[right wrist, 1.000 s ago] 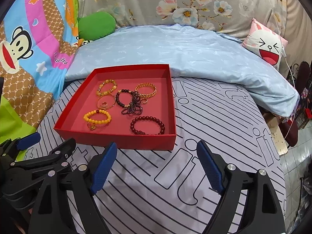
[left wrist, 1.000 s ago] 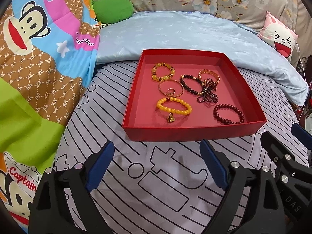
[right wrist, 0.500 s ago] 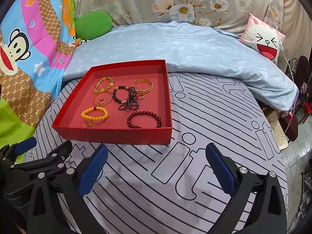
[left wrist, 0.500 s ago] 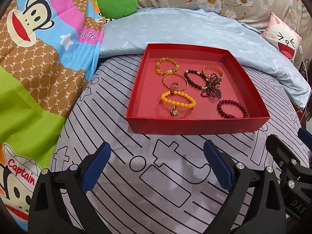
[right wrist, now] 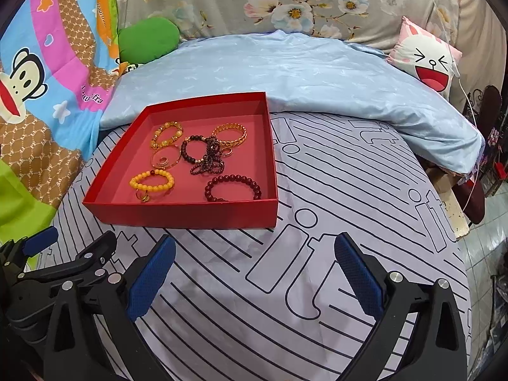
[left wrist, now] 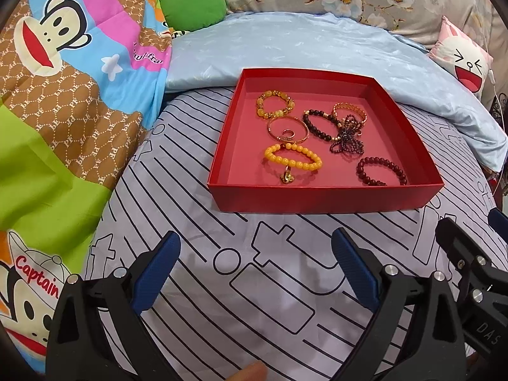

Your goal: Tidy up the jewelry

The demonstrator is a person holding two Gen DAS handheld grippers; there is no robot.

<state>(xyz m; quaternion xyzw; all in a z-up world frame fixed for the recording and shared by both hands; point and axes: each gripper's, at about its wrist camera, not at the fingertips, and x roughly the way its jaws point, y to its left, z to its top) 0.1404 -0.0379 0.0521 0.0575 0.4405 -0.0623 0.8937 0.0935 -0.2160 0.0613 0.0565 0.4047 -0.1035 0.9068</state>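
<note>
Striped bedsheet (left wrist: 197,285) carries red tray (left wrist: 324,198); blue quilt (right wrist: 301,73) behind.

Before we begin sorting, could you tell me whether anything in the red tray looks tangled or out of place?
Yes. In the red cardboard tray, a dark multi-strand beaded string lies bunched across the black beaded bracelet and the gold chain bangle, so those three overlap. The other bracelets lie apart and flat.

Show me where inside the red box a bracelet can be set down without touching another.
In the red box, bare floor runs along the left wall beside the yellow bead bracelet, and along the far wall. The middle is crowded: the dark bead bracelet, gold chain bracelet and tangled dark strand overlap.
</note>
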